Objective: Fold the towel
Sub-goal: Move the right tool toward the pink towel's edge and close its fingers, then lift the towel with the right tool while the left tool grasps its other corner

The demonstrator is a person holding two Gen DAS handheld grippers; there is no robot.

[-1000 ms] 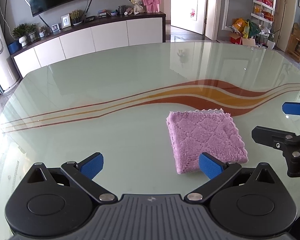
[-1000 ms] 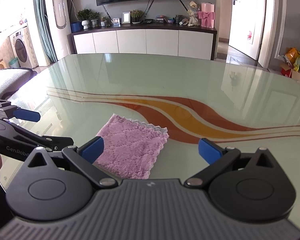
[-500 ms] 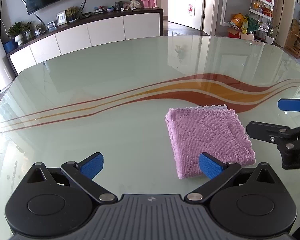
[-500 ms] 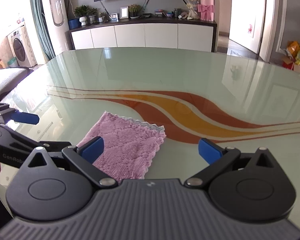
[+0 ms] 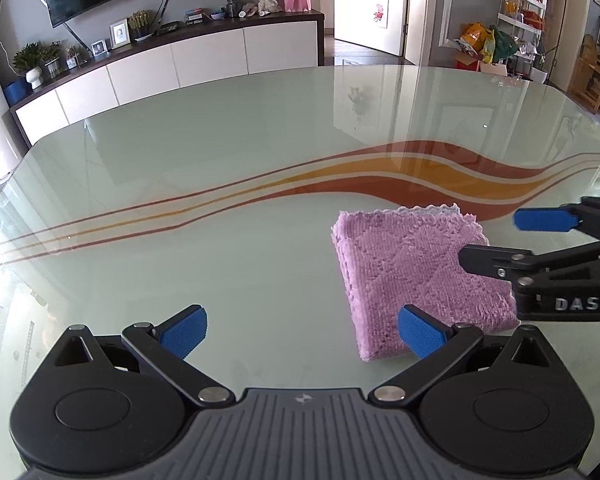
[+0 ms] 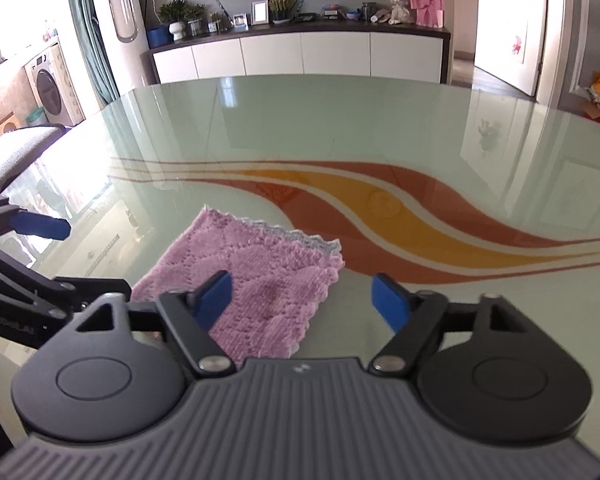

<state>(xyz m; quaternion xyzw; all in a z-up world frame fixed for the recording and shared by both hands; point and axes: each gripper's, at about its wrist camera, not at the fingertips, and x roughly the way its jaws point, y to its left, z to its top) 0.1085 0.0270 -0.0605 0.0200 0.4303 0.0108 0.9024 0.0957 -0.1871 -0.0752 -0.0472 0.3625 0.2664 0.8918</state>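
A pink knitted towel [image 5: 412, 264] lies folded into a small square on the glass table [image 5: 220, 160]. My left gripper [image 5: 302, 330] stands open just above the glass, its right pad over the towel's near left corner. My right gripper [image 5: 508, 240] reaches in from the right over the towel's right edge. In the right wrist view the towel [image 6: 268, 280] lies under and between the jaws of my right gripper [image 6: 302, 298], which are closing; the pads do not press on it. My left gripper [image 6: 80, 258] shows at the left.
The table [image 6: 340, 120] carries red and orange wave stripes. Beyond its far edge stand a white sideboard [image 5: 204, 60] with a TV above and a cluttered shelf [image 5: 520, 20]. A grey chair [image 6: 16, 148] sits at the table's left side.
Both grippers have come lower and closer to the towel. The right gripper has slid in over the towel's right edge and its jaws have narrowed. The towel has not moved.
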